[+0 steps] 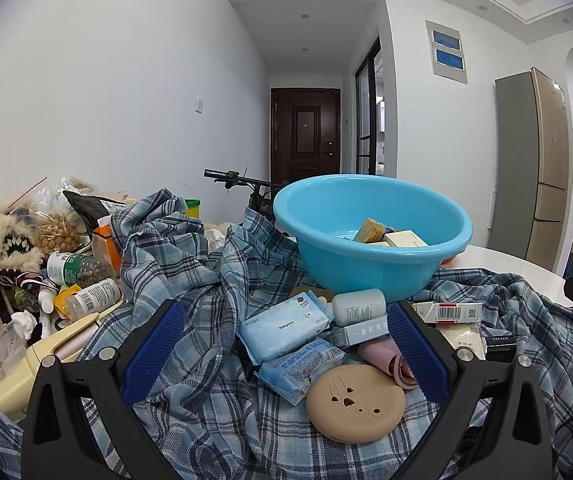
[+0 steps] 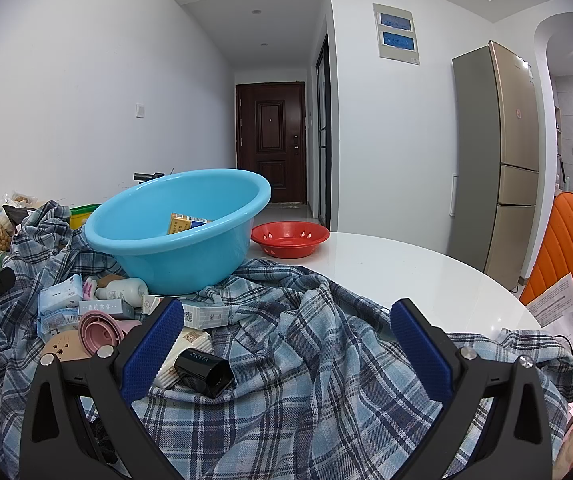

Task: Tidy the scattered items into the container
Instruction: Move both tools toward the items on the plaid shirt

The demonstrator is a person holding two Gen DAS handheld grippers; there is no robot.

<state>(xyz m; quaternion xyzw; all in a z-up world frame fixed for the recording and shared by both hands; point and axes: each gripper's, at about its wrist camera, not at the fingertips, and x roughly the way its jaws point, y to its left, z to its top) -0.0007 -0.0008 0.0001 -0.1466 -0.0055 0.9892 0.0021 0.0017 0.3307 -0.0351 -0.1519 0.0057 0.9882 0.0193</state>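
Both grippers wide open, nothing held, over the cluttered surface.
Left gripper (image 1: 286, 344) jaws fully apart above wipes packs (image 1: 282, 328) and tan round case (image 1: 355, 402) on plaid cloth (image 1: 190, 360); right gripper (image 2: 286, 344) jaws spread over cloth near black box (image 2: 204, 372). Blue basin (image 2: 178, 236) just behind the items, boxes inside; red bowl (image 2: 290, 238) beside it.

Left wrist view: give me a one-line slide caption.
Open left claw hovers over wipes packs and a tan round case on plaid cloth, before the blue basin.
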